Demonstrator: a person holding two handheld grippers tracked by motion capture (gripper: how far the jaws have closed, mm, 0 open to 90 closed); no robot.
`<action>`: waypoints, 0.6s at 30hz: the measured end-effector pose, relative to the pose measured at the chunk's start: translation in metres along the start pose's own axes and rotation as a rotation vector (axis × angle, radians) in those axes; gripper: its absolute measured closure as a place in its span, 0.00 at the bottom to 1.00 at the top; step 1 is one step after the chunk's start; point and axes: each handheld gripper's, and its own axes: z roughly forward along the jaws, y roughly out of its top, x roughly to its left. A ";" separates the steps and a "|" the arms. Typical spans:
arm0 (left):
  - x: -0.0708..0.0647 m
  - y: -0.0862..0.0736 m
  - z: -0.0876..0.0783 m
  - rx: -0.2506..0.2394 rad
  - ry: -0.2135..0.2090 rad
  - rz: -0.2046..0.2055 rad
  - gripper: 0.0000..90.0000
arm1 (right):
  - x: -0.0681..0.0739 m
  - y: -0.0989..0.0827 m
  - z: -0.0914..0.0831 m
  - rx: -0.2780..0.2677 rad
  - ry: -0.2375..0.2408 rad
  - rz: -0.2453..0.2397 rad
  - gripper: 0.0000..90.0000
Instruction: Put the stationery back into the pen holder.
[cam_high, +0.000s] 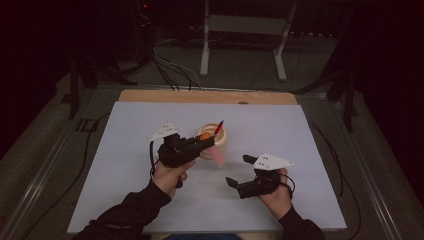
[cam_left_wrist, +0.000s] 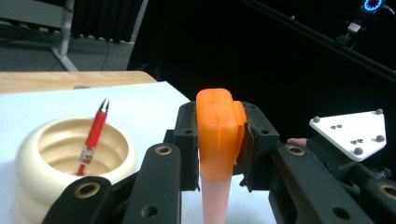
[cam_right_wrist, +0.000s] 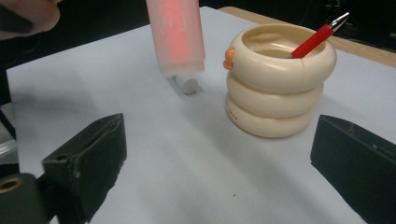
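The marker (cam_left_wrist: 217, 140), a pale pink translucent barrel with a chunky orange cap, is clamped in the left gripper (cam_high: 200, 142): in the left gripper view both black pads press on the sides of the orange cap, and the barrel runs back between the jaws toward the camera. In the high view the marker (cam_high: 212, 150) slants down and toward the right from that gripper, held above the white sheet (cam_high: 125, 150). In the right gripper view the marker's pink barrel (cam_right_wrist: 176, 35) hangs in from the top edge, its white tip (cam_right_wrist: 188, 84) low over the sheet or on it; I cannot tell which. No brand, label or writing can be read on the marker.

Just beside it stands the cream ringed pen holder (cam_right_wrist: 279, 79), three stacked rings with a small orange knob on its side. A red pen (cam_right_wrist: 315, 41) with a silver tip leans inside it. A small printed band shows on the pen in the left gripper view (cam_left_wrist: 87, 154), too small to read.

The right gripper (cam_high: 245, 171) lies nearer the person, well apart from the marker, its jaws spread wide with nothing between them.

The white sheet covers a wooden table (cam_high: 210, 96).
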 end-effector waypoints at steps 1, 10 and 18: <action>0.000 0.003 0.000 0.000 0.004 0.010 0.81 | 0.000 0.000 -0.001 -0.004 -0.005 0.003 0.04; 0.004 0.021 -0.001 0.001 0.026 0.062 0.81 | -0.005 -0.001 -0.006 -0.019 0.002 0.013 0.02; 0.014 0.035 -0.002 -0.018 0.074 0.087 0.81 | -0.005 0.000 -0.006 -0.017 -0.008 -0.002 0.02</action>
